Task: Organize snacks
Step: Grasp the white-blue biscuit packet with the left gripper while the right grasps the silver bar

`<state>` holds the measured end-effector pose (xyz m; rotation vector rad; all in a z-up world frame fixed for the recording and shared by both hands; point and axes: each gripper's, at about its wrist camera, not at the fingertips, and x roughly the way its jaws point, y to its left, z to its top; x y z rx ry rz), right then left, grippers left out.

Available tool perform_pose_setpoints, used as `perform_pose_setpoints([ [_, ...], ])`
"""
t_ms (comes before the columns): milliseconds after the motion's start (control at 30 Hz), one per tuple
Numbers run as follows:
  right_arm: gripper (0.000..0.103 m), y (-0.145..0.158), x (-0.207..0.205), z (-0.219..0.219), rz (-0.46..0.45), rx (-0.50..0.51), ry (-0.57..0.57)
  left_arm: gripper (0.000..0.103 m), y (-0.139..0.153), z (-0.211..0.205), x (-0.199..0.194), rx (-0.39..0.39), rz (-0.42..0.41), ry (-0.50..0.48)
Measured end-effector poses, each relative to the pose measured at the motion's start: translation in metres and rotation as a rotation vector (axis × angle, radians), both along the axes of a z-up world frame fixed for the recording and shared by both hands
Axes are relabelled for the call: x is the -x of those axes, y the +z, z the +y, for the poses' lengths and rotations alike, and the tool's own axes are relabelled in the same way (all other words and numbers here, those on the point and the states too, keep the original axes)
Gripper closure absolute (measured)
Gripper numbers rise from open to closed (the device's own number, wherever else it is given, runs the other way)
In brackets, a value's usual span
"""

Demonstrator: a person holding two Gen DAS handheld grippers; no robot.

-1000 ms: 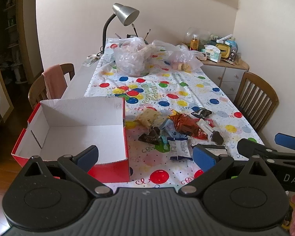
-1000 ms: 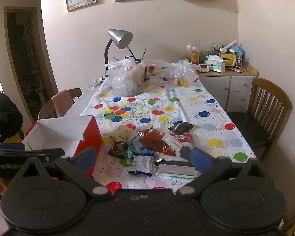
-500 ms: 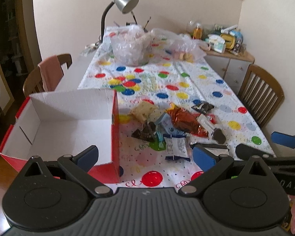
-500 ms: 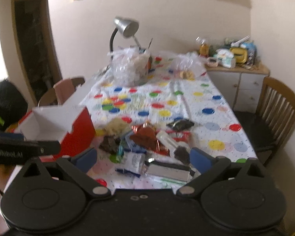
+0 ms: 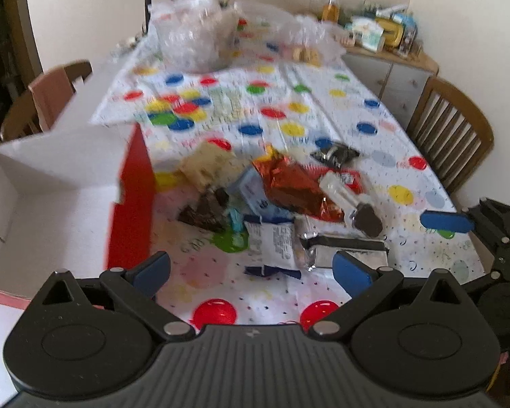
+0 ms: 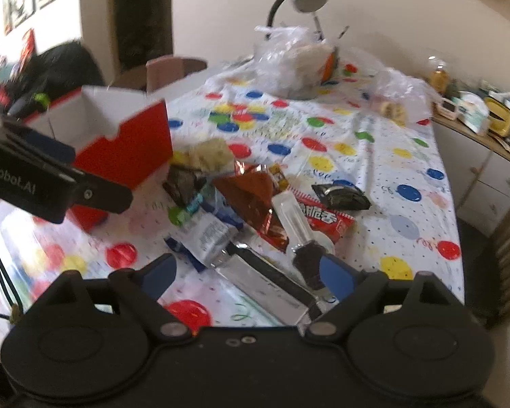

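A: Left wrist first. What have I got?

B: My left gripper stands wide with nothing between its pads. The red box sits open on the surface. The snacks lie in a heap just right of the box: a white packet nearest me, a silver bar right of it, a brown foil bag behind. The right gripper shows far right of the box.

A: And the right wrist?

B: My right gripper has just been closing but its jaws are still apart, gripping nothing; the silver bar lies below and between them. The box is left of the heap, and a clear tube lies right of the bar.
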<state>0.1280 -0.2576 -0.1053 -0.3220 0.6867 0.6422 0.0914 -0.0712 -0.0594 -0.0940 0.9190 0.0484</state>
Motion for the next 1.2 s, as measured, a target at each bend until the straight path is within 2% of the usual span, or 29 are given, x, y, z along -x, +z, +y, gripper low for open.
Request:
perform_pose_setpoints([
  [200, 0.025, -0.026, -0.029, 0.001, 0.051, 0.077, 0.142, 0.001, -0.032, -0.008, -0.032, -0.009, 0.08, -0.008],
  [367, 0.033, -0.048, -0.05, 0.007, 0.082, 0.139, 0.215, 0.012, -0.054, -0.007, -0.056, -0.009, 0.148, 0.007],
  [567, 0.045, -0.061, -0.066, 0.013, 0.126, 0.165, 0.307, 0.012, -0.07, -0.01, -0.078, -0.003, 0.194, -0.033],
  [700, 0.048, -0.063, -0.07, 0.015, 0.149, 0.175, 0.337, 0.012, -0.078, -0.008, -0.095, 0.028, 0.24, -0.05],
  [900, 0.058, -0.059, -0.069, 0.01, 0.191, 0.17, 0.325, 0.014, -0.087, -0.011, -0.107, 0.02, 0.287, -0.064],
  [1000, 0.06, -0.058, -0.065, 0.005, 0.209, 0.171, 0.295, 0.026, -0.091, -0.013, -0.112, 0.012, 0.303, -0.072],
  [1100, 0.061, -0.057, -0.06, 0.0, 0.235, 0.15, 0.243, 0.029, -0.094, -0.018, -0.115, -0.012, 0.314, -0.081],
  [1200, 0.061, -0.056, -0.056, -0.006, 0.256, 0.123, 0.178, 0.037, -0.097, -0.02, -0.117, -0.029, 0.324, -0.08],
])
